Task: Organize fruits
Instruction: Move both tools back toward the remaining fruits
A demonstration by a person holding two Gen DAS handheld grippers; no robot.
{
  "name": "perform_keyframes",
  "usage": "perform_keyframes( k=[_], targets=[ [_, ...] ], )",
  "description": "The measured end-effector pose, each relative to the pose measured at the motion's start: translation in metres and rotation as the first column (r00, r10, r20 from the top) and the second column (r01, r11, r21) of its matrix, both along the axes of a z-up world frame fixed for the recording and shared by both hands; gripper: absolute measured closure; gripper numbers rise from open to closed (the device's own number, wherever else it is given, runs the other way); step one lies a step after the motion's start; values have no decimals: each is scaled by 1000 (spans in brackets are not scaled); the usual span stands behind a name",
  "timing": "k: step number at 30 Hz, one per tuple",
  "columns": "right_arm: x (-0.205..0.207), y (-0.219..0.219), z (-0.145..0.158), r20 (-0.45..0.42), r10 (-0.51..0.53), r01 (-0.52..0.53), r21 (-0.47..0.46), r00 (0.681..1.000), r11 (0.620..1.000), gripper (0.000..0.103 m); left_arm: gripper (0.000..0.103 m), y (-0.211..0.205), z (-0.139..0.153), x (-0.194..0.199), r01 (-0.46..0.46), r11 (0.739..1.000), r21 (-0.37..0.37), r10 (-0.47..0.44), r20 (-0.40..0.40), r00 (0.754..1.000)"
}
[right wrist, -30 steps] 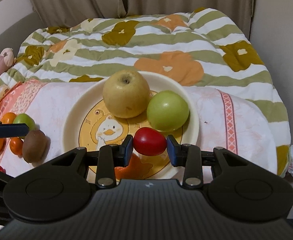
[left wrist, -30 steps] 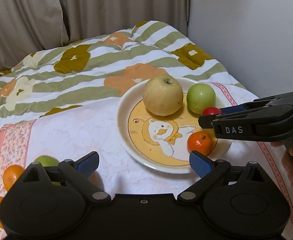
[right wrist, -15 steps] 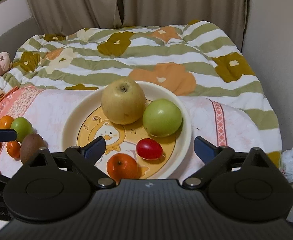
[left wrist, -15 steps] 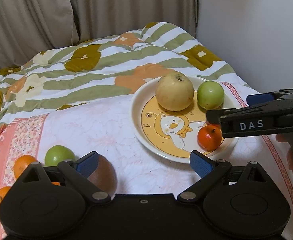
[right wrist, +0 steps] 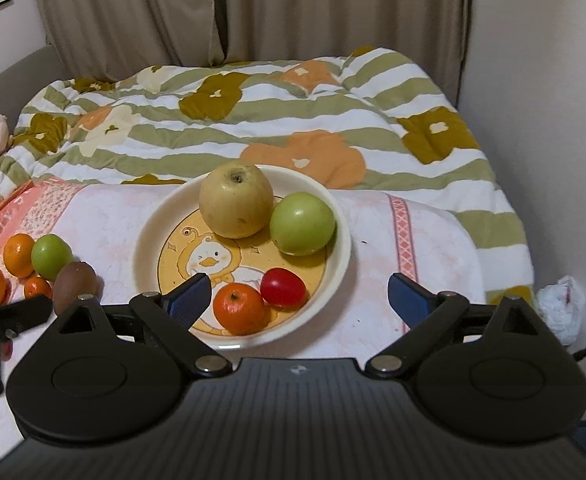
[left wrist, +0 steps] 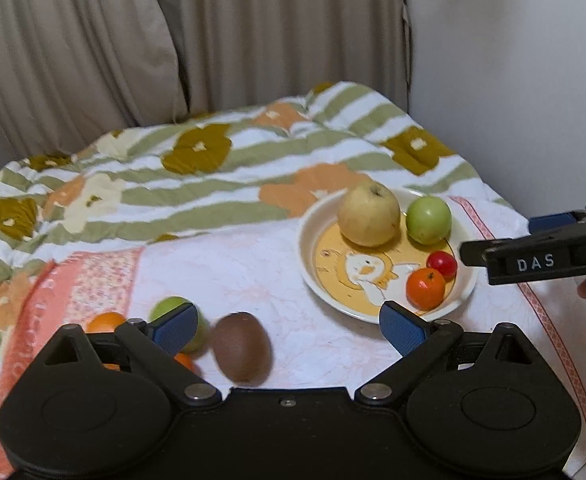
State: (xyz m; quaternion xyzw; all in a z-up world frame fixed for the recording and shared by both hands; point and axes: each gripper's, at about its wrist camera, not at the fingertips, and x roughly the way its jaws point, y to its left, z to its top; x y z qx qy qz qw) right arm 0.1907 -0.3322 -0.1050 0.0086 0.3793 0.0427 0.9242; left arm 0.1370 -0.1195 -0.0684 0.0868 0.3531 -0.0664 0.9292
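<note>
The kiwi [left wrist: 243, 347] lies loose on the pink-and-white sheet [left wrist: 253, 272], well left of the plate [left wrist: 307, 258], and it looks like the next fruit to go. Its long axis runs roughly toward and away from the left camera, tilted a touch, with one blunt end nearest the lens. It sits between the left gripper [left wrist: 285, 326] fingers' line but nearer the left pad, and nothing is touching it: those jaws stand wide and empty.

Over on the plate, the red cherry tomato [right wrist: 283, 287] rests against the small orange [right wrist: 240, 309], with the green apple [right wrist: 303, 224] and the yellow apple [right wrist: 236, 200] at the back. The right gripper [right wrist: 299, 300] has just been opening; its jaws are spread wide with the tomato sitting free on the plate, not pinched.

To take the kiwi well, I'd say centre the left gripper over it first, then close across the short width, not end to end, so the pads meet its flat flanks. Go gently: it is soft and egg-shaped and could squirt out.

Just left of the kiwi huddle a green fruit [right wrist: 51, 255] and several small oranges [right wrist: 19, 254], close enough to be nudged, so the approach wants to come from above. The free front-left of the plate looks like the landing spot.
</note>
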Motion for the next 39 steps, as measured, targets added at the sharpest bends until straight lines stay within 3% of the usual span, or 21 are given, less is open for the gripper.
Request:
perform_keyframes(
  k=[5,12,20,30,39],
  targets=[
    [-25,13,18,20,-14,15,-42,1000,999,0,3,21,15,-22,-15,1000,-10,16,38,999],
    [-61,45,44,48,-19,18,3,999,1000,0,3,60,29,-56,-45,999,-30,48,99,994],
    [-90,101,54,68,-19,17,30,998,999,0,3,109,32,-81,-62,998,1,62,116,991],
    [-103,164,36,77,-23,20,48,997,999,0,3,174,10,-74,-61,998,5,60,104,993],
    [-91,203,-3,67,-32,28,56,997,998,0,4,211,-31,-42,-32,999,12,31,54,998]
  ],
)
